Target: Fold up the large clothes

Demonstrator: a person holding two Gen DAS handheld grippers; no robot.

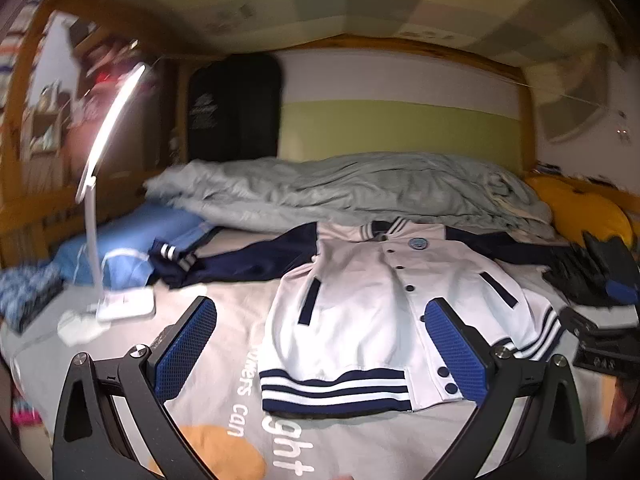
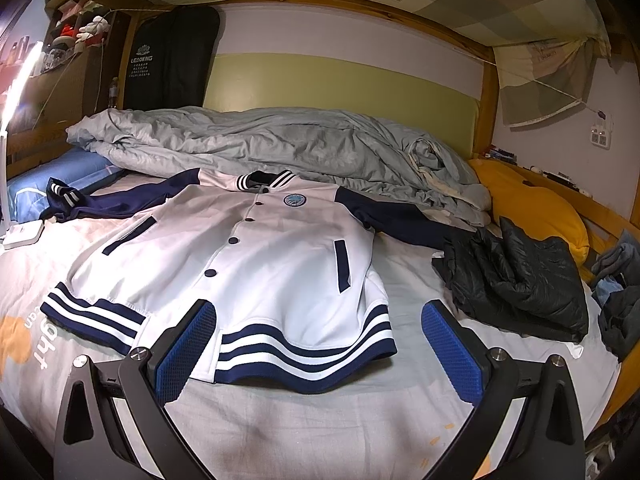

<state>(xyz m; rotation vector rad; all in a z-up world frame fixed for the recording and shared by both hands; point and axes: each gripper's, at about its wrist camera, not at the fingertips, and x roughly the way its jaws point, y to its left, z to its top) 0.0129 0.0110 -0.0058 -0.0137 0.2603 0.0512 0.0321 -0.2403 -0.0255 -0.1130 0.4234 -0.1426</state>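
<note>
A white varsity jacket [image 2: 256, 248] with navy sleeves and a navy-and-white striped hem lies flat, front up and buttoned, on the grey bed sheet [image 2: 320, 424]. It also shows in the left wrist view [image 1: 360, 304]. Its sleeves spread out to both sides. My left gripper [image 1: 320, 348] is open and empty, held above the hem's left part. My right gripper [image 2: 318, 350] is open and empty, just in front of the hem's right part. The other gripper's body shows at the right edge of the left wrist view [image 1: 604, 340].
A crumpled grey duvet [image 2: 260, 140] lies behind the jacket. A black puffer jacket [image 2: 520, 280] and a yellow pillow [image 2: 536, 204] are at the right. A white desk lamp [image 1: 120, 304] and a blue pillow [image 1: 132, 236] are at the left. Wooden bunk rails surround the bed.
</note>
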